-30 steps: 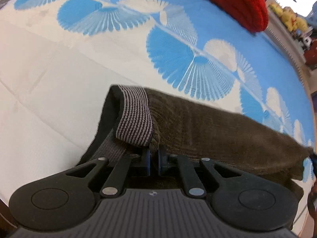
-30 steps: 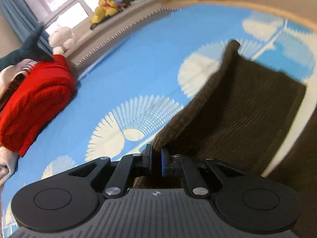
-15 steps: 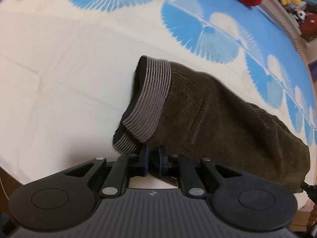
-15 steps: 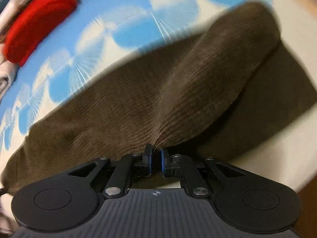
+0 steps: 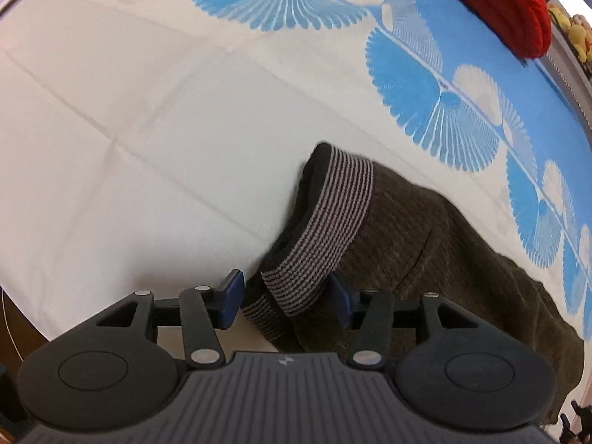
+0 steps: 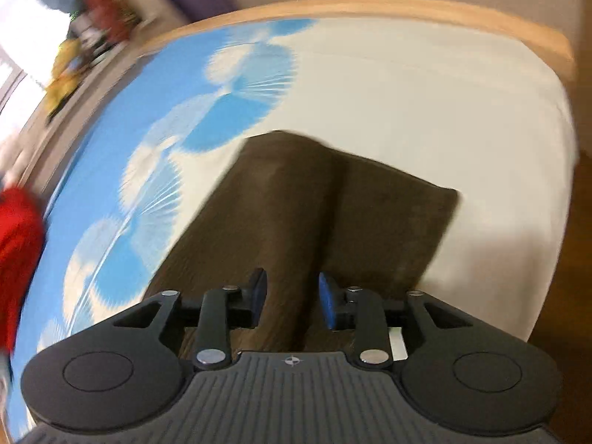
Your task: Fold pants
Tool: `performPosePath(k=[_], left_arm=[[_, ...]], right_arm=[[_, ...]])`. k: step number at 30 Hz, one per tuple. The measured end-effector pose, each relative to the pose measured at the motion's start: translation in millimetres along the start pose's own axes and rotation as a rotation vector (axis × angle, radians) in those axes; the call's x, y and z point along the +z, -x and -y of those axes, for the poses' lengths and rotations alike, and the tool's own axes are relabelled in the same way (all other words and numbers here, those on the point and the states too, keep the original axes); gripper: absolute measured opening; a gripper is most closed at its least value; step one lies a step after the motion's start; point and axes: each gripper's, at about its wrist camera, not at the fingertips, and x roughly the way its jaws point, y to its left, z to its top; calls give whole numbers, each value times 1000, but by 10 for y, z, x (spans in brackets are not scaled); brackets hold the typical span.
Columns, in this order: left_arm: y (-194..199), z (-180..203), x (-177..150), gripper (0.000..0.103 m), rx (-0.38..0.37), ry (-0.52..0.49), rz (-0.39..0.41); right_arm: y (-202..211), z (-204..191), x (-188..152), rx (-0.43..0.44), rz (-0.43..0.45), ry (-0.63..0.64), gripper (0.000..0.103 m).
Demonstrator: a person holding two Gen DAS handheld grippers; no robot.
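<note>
Brown corduroy pants [image 5: 436,259] lie on a white and blue bedsheet [image 5: 148,148]. Their grey striped waistband [image 5: 325,229] sits at the near end in the left wrist view. My left gripper [image 5: 286,296] hangs just over that waistband with its jaws opening; the band lies loose between the blue pads [image 5: 231,298], which do not press it. In the right wrist view the pants' legs [image 6: 325,214] lie folded flat on the sheet. My right gripper [image 6: 292,301] is over them, jaws opening, with cloth below the gap and no grip on it.
A red knitted blanket [image 5: 492,0] lies at the far side of the bed. Plush toys [image 6: 70,70] line a ledge beyond. The wooden bed frame [image 6: 407,11] rims the mattress, and brown floor [image 6: 573,259] shows past the right edge.
Both grippers were shut on the pants; now both have let go and their jaws stand apart. The right end of the pants was carried over and laid down on the bed.
</note>
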Motion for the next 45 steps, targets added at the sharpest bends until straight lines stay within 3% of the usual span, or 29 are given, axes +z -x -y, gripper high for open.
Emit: performPosePath(k=[4,6,9,14,16,18,21,26,29,36,41,45], left_arm=[[-26,56,47,56,-1,-26,1],[-46,82,63,56,3,-29,4],[-64,126,56,56,18,-40,6],[-70,143,65,56,19,-36,6],[-47,160,68,56,15,-50,20],[-52,155,62,56,19,-55,14],[-64,137,52,56,23,-55,6],[-79,146,35,56,24,-52,6],[-66,167,21,55,18,-65,7],[-94,151,51,47,18,-50,1],[-51,213,9,33,33,-105,32],[-14,189,30,31,12,-90,43]], right_arm=[[-262,208,90,24,-49,-151,44],[-359,153,41,31,-72,-158,44],[-460,34,58,18,-69,-112,44],[-451,-293,56,-31,-10,72,42],[-475,-361,19,-58,-4,115,24],[-474,-400,-22,-63,2,131,13],[-469,-506,-25,-57,35,155,8],[-294,-766,-75,66,123,183,8],[-301,-932,-152,134,113,244,8],[-449,-1154,-270,135,53,339,8],[-376,-1335,-391,131,95,403,8],[-230,-1493,-444,237,137,431,8]])
